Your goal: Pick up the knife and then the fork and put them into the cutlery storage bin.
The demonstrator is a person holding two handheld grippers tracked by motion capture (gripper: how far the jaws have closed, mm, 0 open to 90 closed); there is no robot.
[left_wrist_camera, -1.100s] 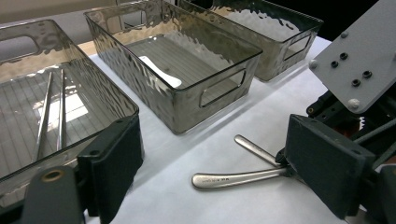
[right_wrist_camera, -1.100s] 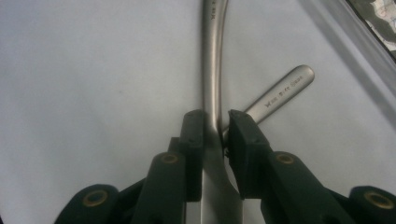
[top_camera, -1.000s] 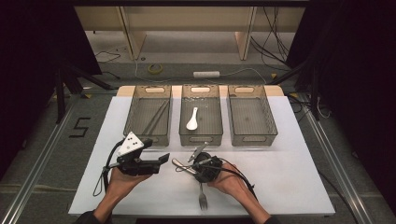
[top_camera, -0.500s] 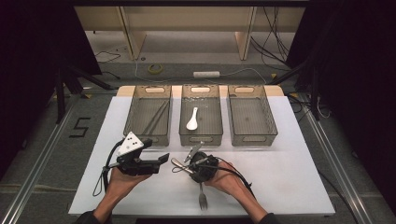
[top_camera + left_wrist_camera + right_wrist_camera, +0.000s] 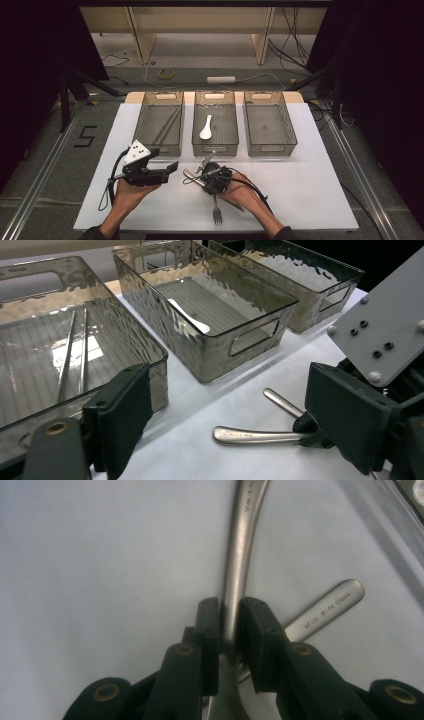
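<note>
Closed further over the last half second, right gripper [image 5: 227,630] jaws, now pinching a metal utensil handle [image 5: 239,555] between the pads; hand barely shifted from a second ago. Left gripper [image 5: 165,170] held where it was, jaws apart, nothing between them.

Seen along the right gripper: clamped handle running straight ahead from the pads, curving slightly near the far end; second handle [image 5: 327,610] crossing beneath, poking out ahead and to the right of the jaws, stamped lettering on its flat end. Both lying on the white table [image 5: 100,555].

From above: right gripper [image 5: 212,180] over the two handles, tips just left of it; fork [image 5: 216,212] lying just behind it, beside the hand, tines toward the near table edge. Left gripper just to the left, pointing at the right one, close but not touching.

Seen along the left gripper: handles [image 5: 255,435] ahead between its open jaws, running under the right gripper [image 5: 350,410]. Beyond, three clear bins: chopsticks [image 5: 70,355] in the left bin [image 5: 155,355], white spoon [image 5: 190,320] in the middle bin [image 5: 240,330], third bin [image 5: 320,295] farther right.
</note>
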